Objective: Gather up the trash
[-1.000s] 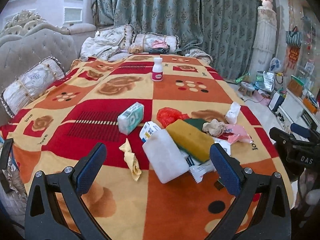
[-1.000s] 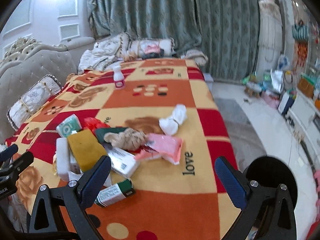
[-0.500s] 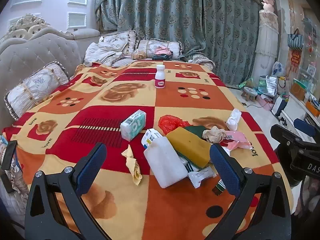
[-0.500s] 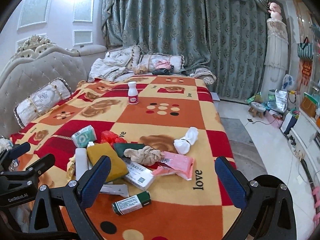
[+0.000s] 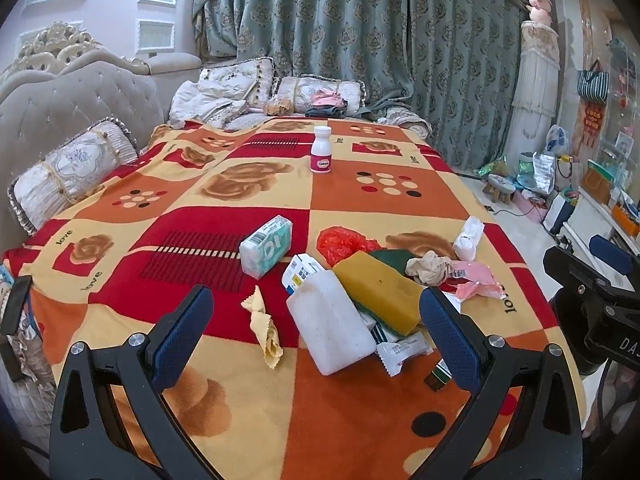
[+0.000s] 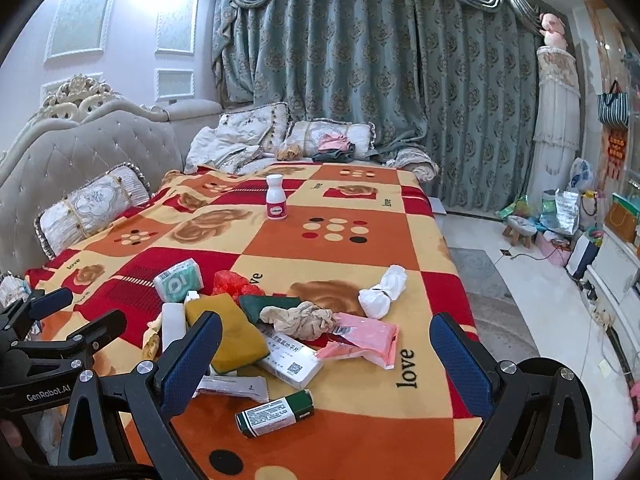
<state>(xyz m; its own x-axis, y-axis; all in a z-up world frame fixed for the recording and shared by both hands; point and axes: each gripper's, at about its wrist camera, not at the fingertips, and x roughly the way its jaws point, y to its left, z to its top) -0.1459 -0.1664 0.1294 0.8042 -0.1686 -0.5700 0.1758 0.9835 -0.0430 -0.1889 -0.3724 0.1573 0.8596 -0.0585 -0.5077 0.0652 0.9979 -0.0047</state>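
Both cameras had risen and pulled back since the earlier frames, showing more of the curtain and wall; nothing on the blanket had shifted. Left gripper (image 5: 312, 328) and right gripper (image 6: 326, 356) hung over the near edge of the blanket (image 6: 360, 232), fingers wide apart, holding nothing.

Nearest that edge lay a green-and-white box (image 6: 274, 416). Beyond it the trash sat heaped: a white plastic bottle (image 5: 330, 322) on its side, touching a yellow sponge (image 5: 378, 292) lying across a printed white carton (image 6: 290, 362). A pink wrapper (image 6: 368, 338) lay just right of the heap, a crumpled beige wad (image 6: 302, 318) on top. A yellow cloth scrap (image 5: 264, 328) lay left of the bottle. Farther back were a tissue pack (image 5: 266, 246), a red bag (image 5: 344, 242) and a white knotted bundle (image 6: 384, 290). A pill bottle (image 6: 276, 198) stood upright well apart, toward the far edge
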